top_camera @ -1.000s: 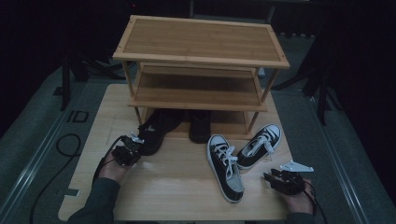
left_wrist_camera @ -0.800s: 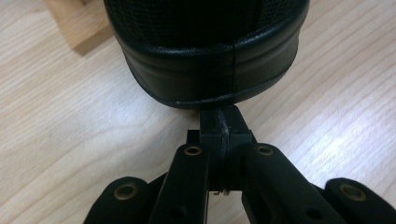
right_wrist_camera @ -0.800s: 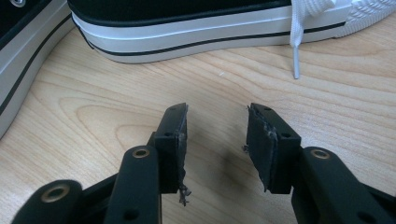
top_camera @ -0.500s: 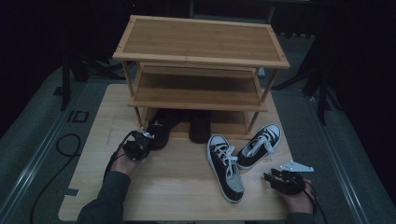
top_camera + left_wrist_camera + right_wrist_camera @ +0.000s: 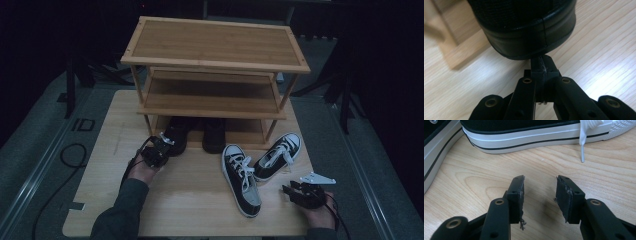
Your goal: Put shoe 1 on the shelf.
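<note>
Two black shoes stand under the bottom shelf of a wooden shoe rack (image 5: 215,45). My left gripper (image 5: 165,146) is shut with nothing between its jaws. Its tips (image 5: 542,61) press against the heel of the left black shoe (image 5: 176,134) (image 5: 524,32). A second black shoe (image 5: 214,135) stands just to the right of that one. Two black-and-white sneakers lie on the table in front of the rack, one (image 5: 242,177) pointing toward me and one (image 5: 277,155) angled to the right. My right gripper (image 5: 290,191) (image 5: 540,185) rests open on the table, a little short of a sneaker's white sole (image 5: 524,135).
The rack stands at the back of a light wooden table (image 5: 190,210). A rack foot or base board (image 5: 456,42) shows left of the black shoe's heel. A loose white lace (image 5: 582,145) hangs from the sneaker to the table. Dark floor and cables surround the table.
My left gripper has moved forward and to the right, up against the black shoe's heel, and the shoe now sits further under the rack. The right gripper has stayed put.
</note>
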A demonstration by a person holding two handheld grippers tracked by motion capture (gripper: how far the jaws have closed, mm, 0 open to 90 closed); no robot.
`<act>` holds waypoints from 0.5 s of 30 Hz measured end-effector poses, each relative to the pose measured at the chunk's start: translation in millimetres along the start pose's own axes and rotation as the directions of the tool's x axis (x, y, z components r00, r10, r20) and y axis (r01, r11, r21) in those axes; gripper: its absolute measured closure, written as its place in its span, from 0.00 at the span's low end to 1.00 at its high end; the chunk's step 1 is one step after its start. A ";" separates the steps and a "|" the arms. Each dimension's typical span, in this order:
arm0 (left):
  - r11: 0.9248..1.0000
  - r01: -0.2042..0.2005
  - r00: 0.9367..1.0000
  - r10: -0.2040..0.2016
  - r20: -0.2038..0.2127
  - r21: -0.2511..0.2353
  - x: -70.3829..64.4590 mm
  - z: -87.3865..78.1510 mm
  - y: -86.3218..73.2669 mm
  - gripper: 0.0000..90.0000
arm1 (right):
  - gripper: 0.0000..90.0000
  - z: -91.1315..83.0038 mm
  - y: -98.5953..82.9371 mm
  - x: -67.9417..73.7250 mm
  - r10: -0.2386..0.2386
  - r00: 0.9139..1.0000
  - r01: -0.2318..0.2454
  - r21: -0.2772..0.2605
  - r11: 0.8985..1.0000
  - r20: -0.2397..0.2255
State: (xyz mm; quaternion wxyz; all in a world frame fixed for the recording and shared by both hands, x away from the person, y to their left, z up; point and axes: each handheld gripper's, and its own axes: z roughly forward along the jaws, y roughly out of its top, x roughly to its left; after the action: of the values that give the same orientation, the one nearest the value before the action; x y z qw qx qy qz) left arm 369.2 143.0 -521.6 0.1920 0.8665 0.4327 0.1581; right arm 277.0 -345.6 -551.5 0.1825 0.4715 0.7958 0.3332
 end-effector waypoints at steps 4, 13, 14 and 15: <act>1.000 -0.027 1.000 0.027 0.009 -0.001 -10.1 3.7 12.0 1.00 | 0.64 0.0 0.0 -0.2 -0.001 1.000 0.001 0.000 1.000 -0.001; 0.998 -0.065 0.997 0.065 0.029 0.003 -26.0 14.3 29.7 1.00 | 0.64 -0.1 0.0 -0.2 -0.001 1.000 0.001 0.000 1.000 -0.002; 0.998 -0.070 0.997 0.070 0.032 0.004 -27.8 15.3 31.0 1.00 | 0.64 -0.1 0.0 -0.3 -0.001 1.000 0.001 0.000 1.000 -0.002; 0.997 -0.073 0.997 0.073 0.036 0.002 -29.2 16.1 32.1 1.00 | 0.64 0.0 0.0 -0.3 0.000 1.000 0.000 0.000 1.000 -0.002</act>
State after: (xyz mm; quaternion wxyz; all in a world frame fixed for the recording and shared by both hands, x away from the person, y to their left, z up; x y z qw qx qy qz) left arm 381.6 98.5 -523.8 0.1925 0.8847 0.3975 0.1490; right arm 277.1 -345.8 -551.5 0.1817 0.4709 0.7961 0.3338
